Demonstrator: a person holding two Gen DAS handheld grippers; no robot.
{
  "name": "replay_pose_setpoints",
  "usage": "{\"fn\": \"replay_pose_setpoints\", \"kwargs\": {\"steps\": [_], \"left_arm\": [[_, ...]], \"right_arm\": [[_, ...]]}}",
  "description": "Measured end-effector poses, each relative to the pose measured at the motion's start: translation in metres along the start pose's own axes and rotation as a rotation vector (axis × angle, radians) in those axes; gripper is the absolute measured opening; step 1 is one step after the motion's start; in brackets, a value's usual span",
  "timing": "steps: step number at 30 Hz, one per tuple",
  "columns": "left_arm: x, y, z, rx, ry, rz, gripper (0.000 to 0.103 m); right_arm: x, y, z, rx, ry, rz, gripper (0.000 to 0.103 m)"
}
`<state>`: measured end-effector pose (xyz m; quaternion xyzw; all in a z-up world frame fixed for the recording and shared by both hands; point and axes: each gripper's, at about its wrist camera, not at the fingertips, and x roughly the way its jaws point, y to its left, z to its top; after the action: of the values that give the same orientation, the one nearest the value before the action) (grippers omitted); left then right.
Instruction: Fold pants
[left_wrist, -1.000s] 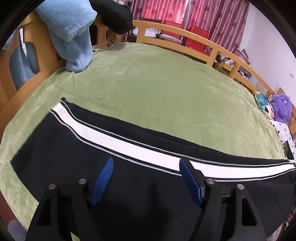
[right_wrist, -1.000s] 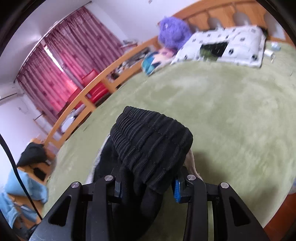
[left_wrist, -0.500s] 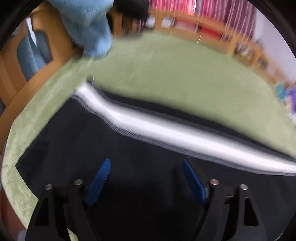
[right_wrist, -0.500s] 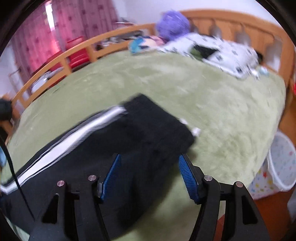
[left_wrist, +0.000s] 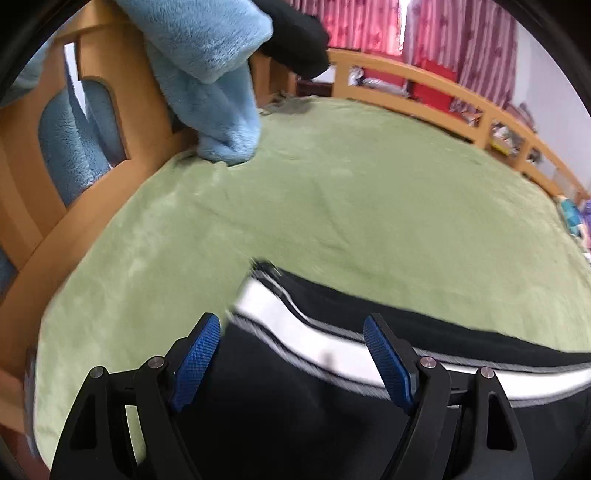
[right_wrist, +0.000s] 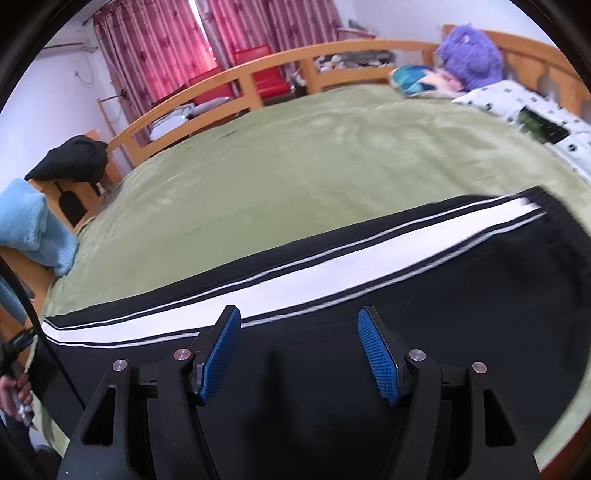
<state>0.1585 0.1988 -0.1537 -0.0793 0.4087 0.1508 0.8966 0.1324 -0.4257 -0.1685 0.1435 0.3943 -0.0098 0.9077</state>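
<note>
Pants (right_wrist: 369, 332) lay flat along bed's (right_wrist: 295, 166) near edge; left tongs (left_wrist: 291, 354) gaped empty, right tongs (right_wrist: 299, 350), just opened, held nothing.

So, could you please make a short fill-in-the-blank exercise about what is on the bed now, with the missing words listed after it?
1. The black pants lie flat on a blanket whose colour is ____.
2. Along the pants runs a wide stripe whose colour is ____.
3. The fluffy cloth hanging over the wooden bed frame is light ____.
4. The plush toy near the pillow is ____.

Missing words: green; white; blue; purple
</note>
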Motion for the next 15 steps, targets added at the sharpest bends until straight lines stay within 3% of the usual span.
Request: {"fn": "replay_pose_setpoints", "kwargs": {"steps": [2, 3, 4, 5, 7, 9, 11, 13, 15], "left_arm": [[0.02, 0.001, 0.01, 0.027, 0.015, 0.076, 0.075], [0.03, 0.001, 0.015, 0.036, 0.027, 0.095, 0.063], [0.037, 0.0, 0.017, 0.036, 0.041, 0.095, 0.051], [0.046, 0.002, 0.019, 0.025, 0.065, 0.075, 0.02], [0.055, 0.002, 0.022, 0.006, 0.095, -0.013, 0.018], [0.026, 0.015, 0.033, -0.044, -0.049, -0.082, 0.018], [0.005, 0.026, 0.042, -0.08, -0.125, -0.099, 0.018], [0.019, 0.031, 0.046, -0.108, -0.093, -0.104, 0.018], [0.05, 0.03, 0.042, -0.111, -0.008, -0.085, 0.02]], "right_arm": [[0.009, 0.016, 0.0, -0.017, 0.011, 0.005, 0.065], [0.011, 0.021, -0.001, -0.022, 0.014, 0.001, 0.065], [0.013, 0.023, -0.001, -0.024, 0.017, -0.001, 0.065], [0.017, 0.028, -0.001, -0.025, 0.021, -0.004, 0.065], [0.022, 0.033, -0.003, -0.024, 0.027, -0.01, 0.065], [0.025, 0.034, -0.004, -0.023, 0.036, -0.025, 0.065], [0.026, 0.032, -0.003, -0.022, 0.037, -0.039, 0.065], [0.025, 0.031, -0.004, -0.015, 0.027, -0.05, 0.065], [0.027, 0.029, -0.004, -0.009, 0.031, -0.051, 0.065]]}}
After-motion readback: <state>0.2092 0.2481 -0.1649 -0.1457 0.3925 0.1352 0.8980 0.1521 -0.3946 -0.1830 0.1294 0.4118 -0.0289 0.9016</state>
